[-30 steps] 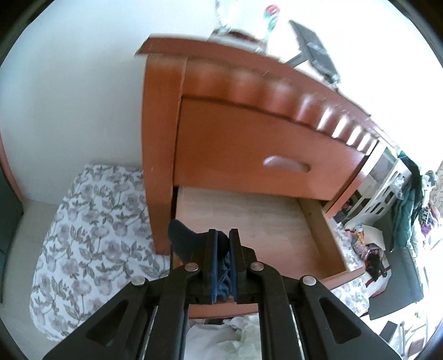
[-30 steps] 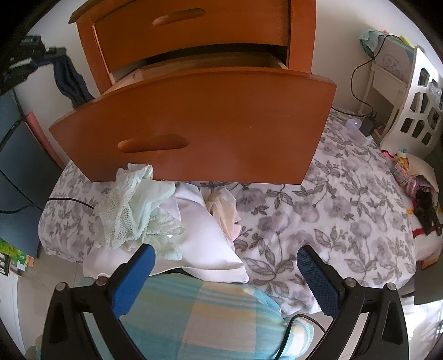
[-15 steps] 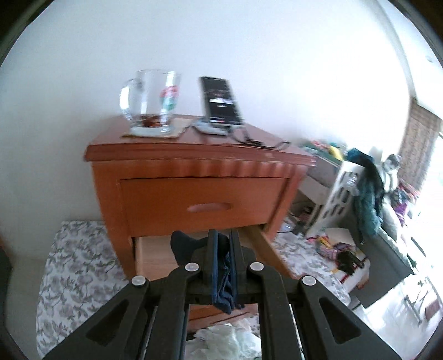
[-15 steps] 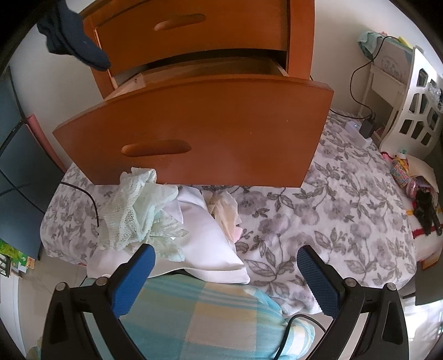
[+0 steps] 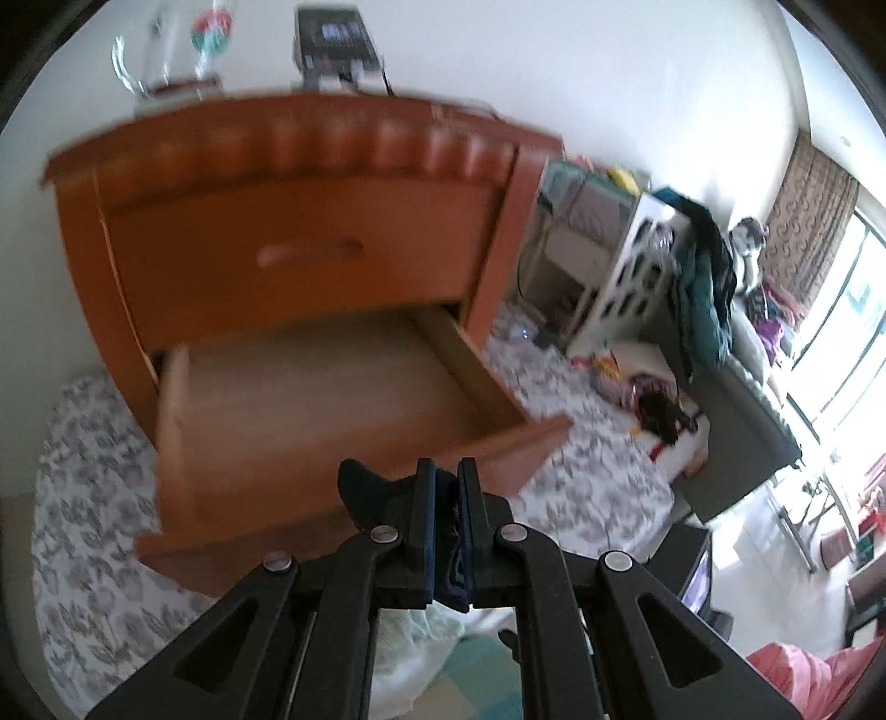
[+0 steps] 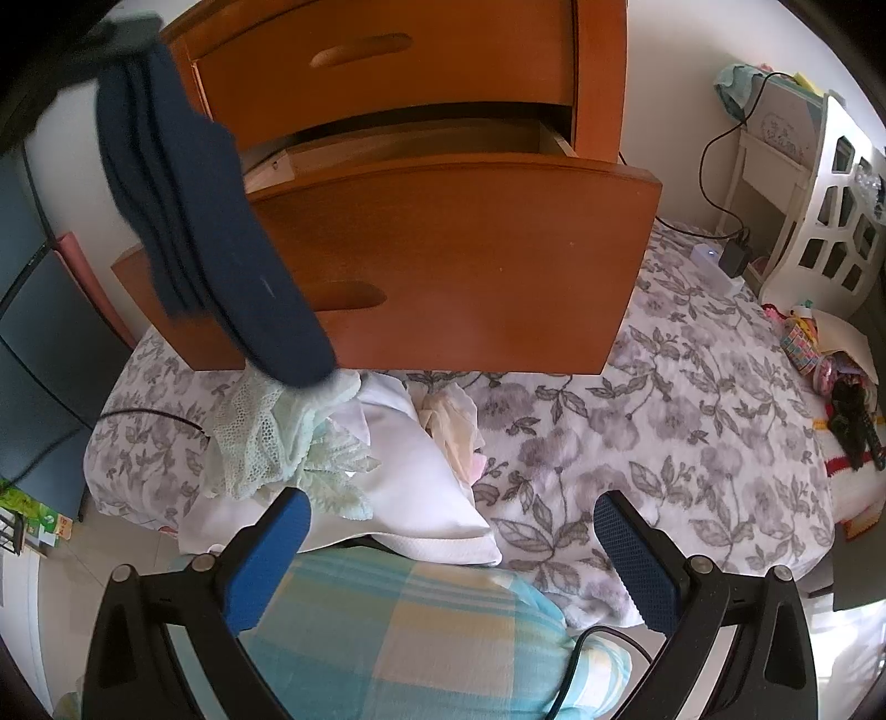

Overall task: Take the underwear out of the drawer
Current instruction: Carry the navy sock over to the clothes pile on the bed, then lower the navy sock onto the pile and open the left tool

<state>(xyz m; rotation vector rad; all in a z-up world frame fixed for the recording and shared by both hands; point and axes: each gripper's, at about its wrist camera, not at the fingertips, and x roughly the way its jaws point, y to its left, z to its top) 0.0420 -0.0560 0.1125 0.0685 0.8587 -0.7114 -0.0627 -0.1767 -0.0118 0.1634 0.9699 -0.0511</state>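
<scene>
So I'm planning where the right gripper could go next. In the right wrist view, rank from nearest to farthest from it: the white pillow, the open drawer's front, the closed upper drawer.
1. White pillow, just ahead of the right gripper, toward its left finger.
2. Open drawer's front, beyond the pillow, centre.
3. Closed upper drawer, behind and above, at the top.

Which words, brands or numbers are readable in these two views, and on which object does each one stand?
None can be read.
Glass mug on the nightstand: red and green print, blurred.
Dark device beside it: light marks on its screen, too blurred.
Green packet on the floor: print too small.
</scene>
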